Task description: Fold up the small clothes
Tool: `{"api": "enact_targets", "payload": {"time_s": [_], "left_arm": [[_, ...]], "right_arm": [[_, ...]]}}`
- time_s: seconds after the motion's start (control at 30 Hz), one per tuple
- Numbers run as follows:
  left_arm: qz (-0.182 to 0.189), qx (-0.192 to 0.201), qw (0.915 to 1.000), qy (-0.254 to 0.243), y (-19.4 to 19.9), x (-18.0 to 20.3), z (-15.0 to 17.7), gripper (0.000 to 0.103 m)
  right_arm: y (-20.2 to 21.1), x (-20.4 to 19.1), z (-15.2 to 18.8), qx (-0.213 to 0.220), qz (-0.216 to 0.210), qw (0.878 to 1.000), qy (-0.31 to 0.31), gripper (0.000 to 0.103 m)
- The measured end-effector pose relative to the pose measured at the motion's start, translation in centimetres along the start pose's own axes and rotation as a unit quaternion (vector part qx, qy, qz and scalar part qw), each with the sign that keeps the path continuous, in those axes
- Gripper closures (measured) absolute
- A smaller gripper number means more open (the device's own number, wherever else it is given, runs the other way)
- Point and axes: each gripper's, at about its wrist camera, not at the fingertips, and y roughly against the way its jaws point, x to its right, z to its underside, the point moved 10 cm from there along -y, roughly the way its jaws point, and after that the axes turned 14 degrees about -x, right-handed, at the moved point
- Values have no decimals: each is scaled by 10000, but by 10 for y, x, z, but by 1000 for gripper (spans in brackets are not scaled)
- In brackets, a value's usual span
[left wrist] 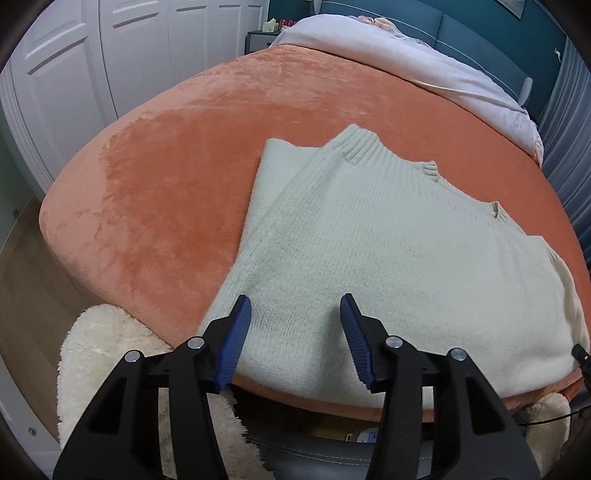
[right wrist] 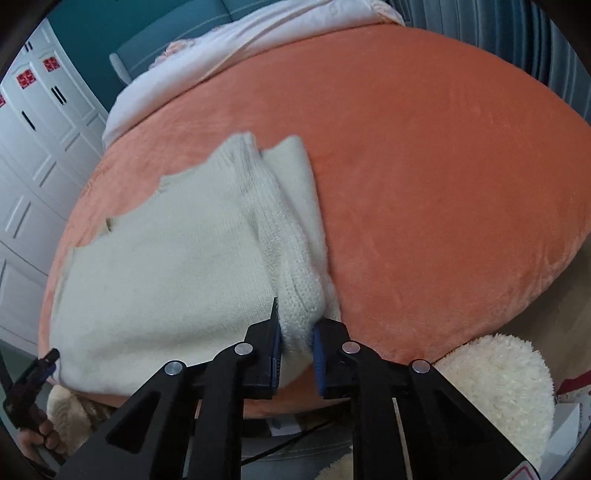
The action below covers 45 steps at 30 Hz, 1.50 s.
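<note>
A cream knitted sweater [left wrist: 369, 251] lies on the orange plush blanket [left wrist: 166, 166] near the bed's front edge, one side folded over the body. My left gripper [left wrist: 295, 314] is open and empty, hovering just above the sweater's near hem. In the right wrist view the sweater [right wrist: 166, 266] spreads to the left, and my right gripper [right wrist: 297, 332] is shut on a bunched fold of its knit at the right edge [right wrist: 299, 302]. The left gripper [right wrist: 37, 373] shows at the far left of that view, held in a hand.
A pale pink duvet [left wrist: 424, 62] lies at the bed's head, before a teal headboard [left wrist: 480, 33]. White wardrobe doors [left wrist: 92, 66] stand on the left. Fluffy cream fabric [left wrist: 103, 354] sits below the bed's front edge, also in the right wrist view [right wrist: 498, 384].
</note>
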Motion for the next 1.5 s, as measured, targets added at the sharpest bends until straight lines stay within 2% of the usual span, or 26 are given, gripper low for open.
{"api": "enact_targets", "payload": {"time_s": [0.07,0.13,0.17,0.23,0.33,0.4,0.5,0.57,0.6,0.67,0.77,0.87,0.9,0.97,1.0,1.1,1.17,1.23,1.3,1.37,1.43,1.5], "left_arm": [[-9,-33,10000,-15,-3,-4,2,59],[-90,-27,9999,-43,-6,-4,3,58],[-169,-9,9998,-85,-6,-3,3,58],[-308,13,9994,-170,-4,0,3,57],[-250,51,9995,-181,5,0,6,57],[-188,113,9997,-132,13,-2,9,54],[-175,206,9996,7,22,-7,14,46],[-204,198,9996,93,23,-13,18,45],[-177,160,9996,137,23,-15,20,45],[-108,117,9996,244,22,-21,22,45],[-13,113,9990,423,23,-30,25,45],[98,34,9982,586,19,-37,29,45],[142,3,9979,639,17,-39,29,45],[230,-63,9971,721,14,-41,30,45],[254,-95,9968,748,12,-42,30,45],[353,-89,9965,751,13,-43,31,45],[432,-84,9964,722,13,-40,31,45],[485,-50,9964,694,14,-37,30,45],[489,-17,9969,612,16,-33,28,44],[471,39,9973,562,20,-31,28,40],[540,143,9964,640,26,-32,26,32],[802,274,9925,881,33,-37,22,22]], "right_arm": [[6,4,1,74,13,10000,-40,91],[-25,18,11,-436,273,9986,-74,91],[-44,26,20,-812,247,9962,-189,89],[-34,26,16,-664,142,9970,-372,87],[4,13,11,-91,599,9982,-46,78],[26,-6,15,262,782,9958,392,78],[44,-49,33,550,766,9899,1058,78],[36,-83,45,349,354,9884,1436,81],[29,-102,51,169,91,9862,1645,91],[12,-141,62,-65,-173,9789,2033,98],[-3,-189,67,-143,-430,9694,2411,98],[-26,-213,62,-229,-340,9638,2634,98],[-43,-214,63,-388,-177,9624,2681,98],[-90,-206,78,-1132,104,9577,2642,99],[-96,-205,80,-1080,16,9598,2591,101],[-75,-211,76,-1018,6,9622,2526,100],[-54,-220,68,-827,-293,9667,2404,100],[-44,-230,58,-607,-245,9672,2454,100],[-58,-230,52,-697,-4,9645,2548,100],[-94,-224,56,-995,166,9586,2664,103],[-97,-228,56,-862,208,9574,2750,103],[-87,-232,54,-900,159,9619,2575,103]]}}
